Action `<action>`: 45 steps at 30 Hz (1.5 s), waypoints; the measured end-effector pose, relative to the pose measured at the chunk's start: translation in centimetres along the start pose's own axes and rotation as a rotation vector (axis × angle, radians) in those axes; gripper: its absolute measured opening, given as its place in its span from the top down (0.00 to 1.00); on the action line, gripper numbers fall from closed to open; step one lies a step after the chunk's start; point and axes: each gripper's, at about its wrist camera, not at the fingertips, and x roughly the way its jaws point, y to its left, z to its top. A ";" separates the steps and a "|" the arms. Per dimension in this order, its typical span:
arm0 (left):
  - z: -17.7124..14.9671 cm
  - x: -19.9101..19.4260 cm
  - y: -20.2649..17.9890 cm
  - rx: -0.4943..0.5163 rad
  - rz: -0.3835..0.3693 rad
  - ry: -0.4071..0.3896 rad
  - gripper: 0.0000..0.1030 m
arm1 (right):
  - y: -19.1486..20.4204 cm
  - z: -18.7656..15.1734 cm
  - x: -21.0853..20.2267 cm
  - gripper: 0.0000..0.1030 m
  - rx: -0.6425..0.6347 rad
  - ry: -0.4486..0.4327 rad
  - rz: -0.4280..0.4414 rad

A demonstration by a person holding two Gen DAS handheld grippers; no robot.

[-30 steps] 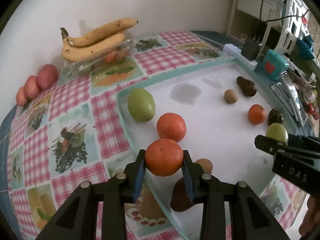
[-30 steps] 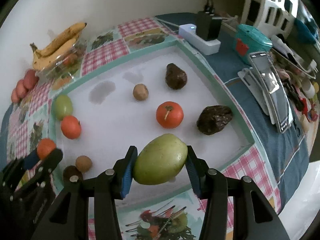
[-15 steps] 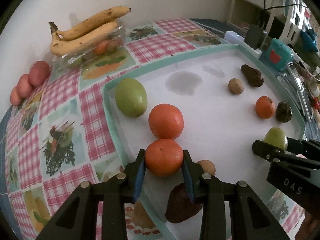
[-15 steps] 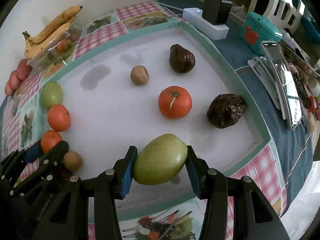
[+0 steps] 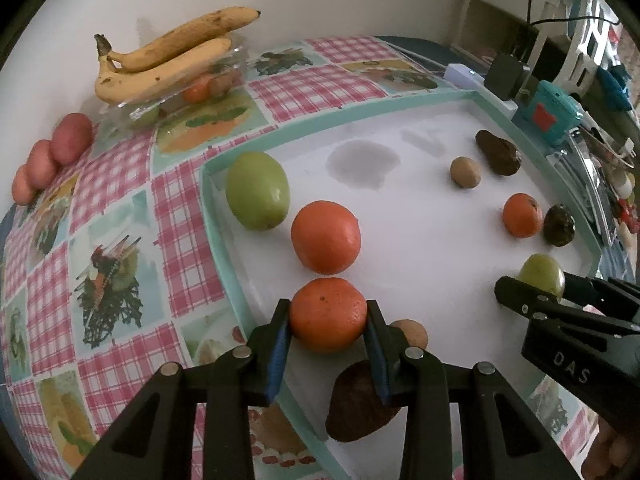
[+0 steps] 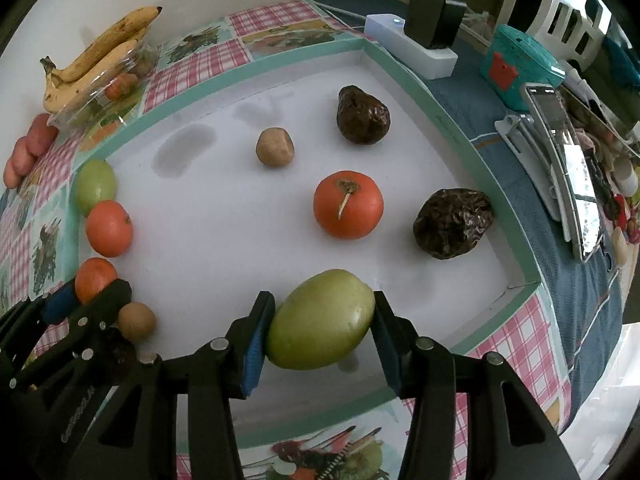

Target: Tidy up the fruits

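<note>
Two fruits are in my jaws at once. My left gripper (image 5: 327,334) pinches an orange (image 5: 328,314) across its middle, low over the left edge of the white tray (image 5: 420,240), in line with a second orange (image 5: 325,237) and a green fruit (image 5: 257,189) along that edge. My right gripper (image 6: 320,336) clamps a larger green fruit (image 6: 320,318) by its long sides, near the tray's front edge.

I judge the orange light and firm with a slightly giving peel, so the pads bite well at its widest part. The green fruit looks smooth and glossy, heavier and likelier to slip; holding it at the belly, as now, seems safest, and squeezing harder could bruise it.

Further out on the tray lie a tomato (image 6: 348,204), a small brown round fruit (image 6: 275,147) and two dark wrinkled fruits (image 6: 452,223), well apart from each other. Bananas (image 5: 168,64) rest on a clear box at the counter's far left corner.
</note>
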 end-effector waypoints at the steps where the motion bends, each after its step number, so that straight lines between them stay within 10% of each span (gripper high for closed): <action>1: 0.0 -0.1 -0.1 0.004 0.002 0.001 0.63 | 0.0 0.0 0.0 0.51 0.000 -0.001 0.000; 12: -0.7 -3.9 1.0 -0.033 -0.017 -0.050 0.56 | 0.2 0.4 -0.3 0.51 -0.019 -0.031 -0.005; 22: -4.5 -7.6 8.7 -0.244 0.228 -0.118 0.02 | 1.2 -0.3 -2.0 0.38 -0.048 -0.104 -0.038; 27: -7.0 -9.5 11.4 -0.334 0.293 -0.130 0.01 | 2.1 -1.2 -3.6 0.11 -0.035 -0.165 -0.014; 39: -11.1 -13.3 12.0 -0.358 0.483 -0.090 0.01 | 6.7 -4.7 -7.8 0.11 -0.139 -0.235 0.087; 45: -12.9 -14.5 12.6 -0.411 0.464 -0.070 0.01 | 8.6 -6.8 -9.7 0.11 -0.235 -0.255 0.067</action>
